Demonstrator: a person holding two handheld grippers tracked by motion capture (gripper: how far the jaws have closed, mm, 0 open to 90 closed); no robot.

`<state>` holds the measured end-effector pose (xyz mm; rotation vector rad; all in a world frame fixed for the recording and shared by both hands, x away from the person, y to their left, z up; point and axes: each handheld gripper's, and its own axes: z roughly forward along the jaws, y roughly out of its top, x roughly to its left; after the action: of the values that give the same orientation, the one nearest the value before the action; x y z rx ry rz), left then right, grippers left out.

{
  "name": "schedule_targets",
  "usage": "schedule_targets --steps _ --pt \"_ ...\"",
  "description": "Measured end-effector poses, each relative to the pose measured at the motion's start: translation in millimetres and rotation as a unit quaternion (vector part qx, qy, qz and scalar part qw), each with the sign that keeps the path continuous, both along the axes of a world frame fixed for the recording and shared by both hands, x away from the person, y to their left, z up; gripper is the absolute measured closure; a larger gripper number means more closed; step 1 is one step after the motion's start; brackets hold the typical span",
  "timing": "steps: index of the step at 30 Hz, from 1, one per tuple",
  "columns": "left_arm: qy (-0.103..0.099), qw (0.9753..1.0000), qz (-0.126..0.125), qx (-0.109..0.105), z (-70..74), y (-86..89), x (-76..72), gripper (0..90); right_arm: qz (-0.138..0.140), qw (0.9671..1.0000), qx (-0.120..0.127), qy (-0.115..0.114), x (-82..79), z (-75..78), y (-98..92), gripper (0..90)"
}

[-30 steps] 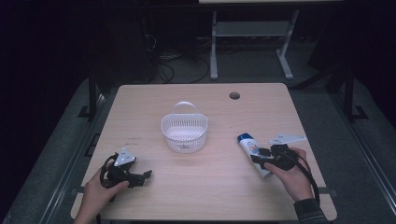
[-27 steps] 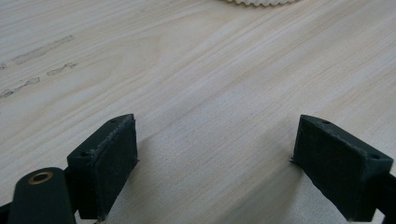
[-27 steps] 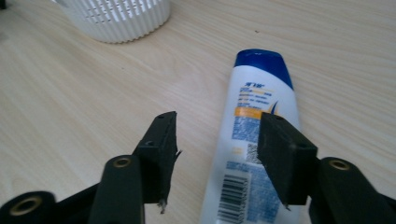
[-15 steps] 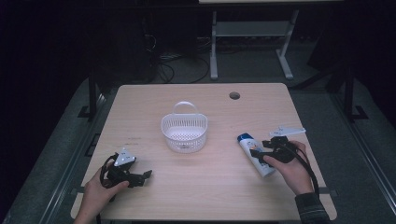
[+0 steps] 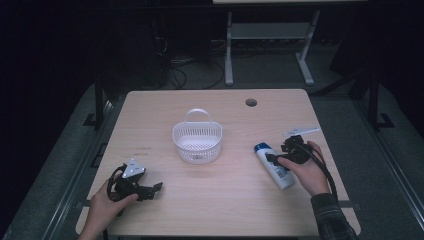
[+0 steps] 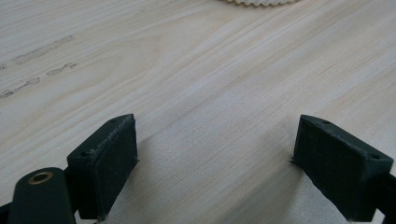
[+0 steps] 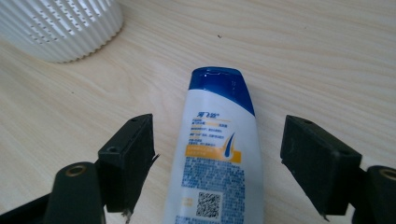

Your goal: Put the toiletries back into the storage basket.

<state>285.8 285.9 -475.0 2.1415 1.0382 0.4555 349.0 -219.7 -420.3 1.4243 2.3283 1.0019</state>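
A white shampoo bottle (image 5: 281, 175) with a blue cap lies flat on the wooden table (image 5: 235, 210), right of centre, its cap toward the white basket (image 5: 197, 155). My right gripper (image 5: 278, 152) is open over the bottle's upper half. In the right gripper view the bottle (image 7: 217, 149) lies between the two jaws of the right gripper (image 7: 219, 128), with a gap on each side. My left gripper (image 5: 156, 190) rests low on the table's front left. The left gripper (image 6: 215, 135) is open, with bare wood between its jaws.
The basket (image 7: 56, 28) is empty, has a handle and stands mid-table. Its rim (image 6: 261, 2) shows at the top of the left gripper view. A cable hole (image 5: 251, 102) sits near the far edge. Dark floor, cables and a white stand lie beyond the table.
My right hand has shifted a little forward and left, bringing its jaws to either side of the bottle. The left gripper, bottle and basket have not moved.
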Motion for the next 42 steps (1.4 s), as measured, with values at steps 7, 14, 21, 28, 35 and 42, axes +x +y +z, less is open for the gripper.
schedule_targets --steps 7,14,21,28,35,42 --pt "0.0 1.0 0.0 0.0 0.0 0.0 0.0 12.9 0.0 0.9996 -0.021 0.017 13.6 0.0 6.2 24.1" --pt "0.0 1.0 0.0 0.0 0.0 0.0 0.0 12.8 0.004 0.9986 -0.039 0.036 26.3 -2.1 13.2 24.0" --pt "0.0 1.0 -0.001 -0.001 0.0 0.2 0.0 12.8 0.005 0.9963 -0.057 0.064 37.5 -10.2 20.7 23.8" --pt "0.0 1.0 -0.002 -0.001 0.0 0.5 0.1 12.8 0.008 0.9938 -0.069 0.087 44.3 -15.8 25.5 22.8" --pt "0.0 1.0 -0.002 -0.001 0.0 0.5 0.1 12.9 0.01 0.9911 -0.082 0.105 47.7 -18.9 30.2 21.5" --pt "0.0 1.0 -0.002 -0.001 -0.1 0.5 0.1 12.9 0.012 0.9878 -0.108 0.111 47.8 -25.6 36.2 21.9"
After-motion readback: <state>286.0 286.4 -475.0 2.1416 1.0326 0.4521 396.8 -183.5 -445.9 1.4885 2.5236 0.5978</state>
